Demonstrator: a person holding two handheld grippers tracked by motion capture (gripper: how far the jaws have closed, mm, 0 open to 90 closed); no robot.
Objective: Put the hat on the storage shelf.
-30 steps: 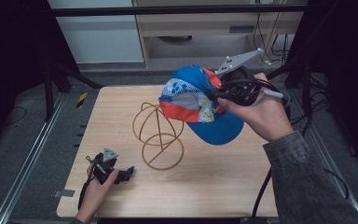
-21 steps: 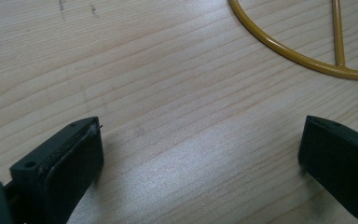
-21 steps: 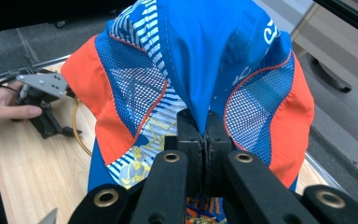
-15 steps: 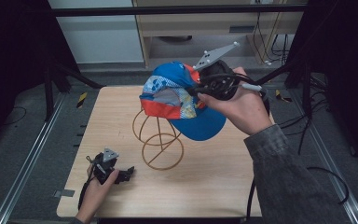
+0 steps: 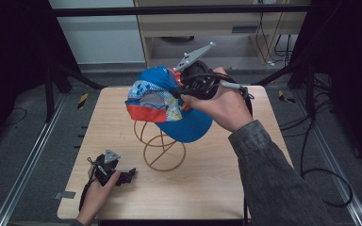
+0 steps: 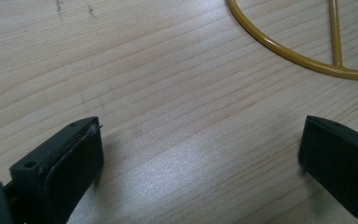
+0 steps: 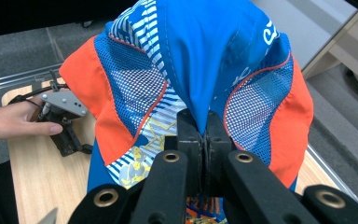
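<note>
A blue cap (image 5: 169, 106) with orange mesh panels hangs in the air over a yellow wire stand (image 5: 162, 146). My right gripper (image 5: 180, 92) is shut on a fold of the cap's blue fabric (image 7: 205, 56), its jaws pressed together (image 7: 204, 126). The cap's brim points toward the near right and hides the top of the stand. My left gripper (image 5: 127, 175) rests on the wooden table (image 5: 217, 179) at the near left, held by a hand. It is open (image 6: 200, 154) with bare wood between the jaws. The stand's base ring (image 6: 298, 58) lies just beyond it.
Metal floor rails (image 5: 26, 174) run along both sides of the table. A cabinet (image 5: 202, 28) stands behind it, and cables (image 5: 320, 174) trail on the floor at the right. A dark stand's legs (image 5: 66, 75) are at the far left.
My right gripper has carried the cap leftward and lower, from right of the stand to above it. The left gripper has stayed put on the table.
</note>
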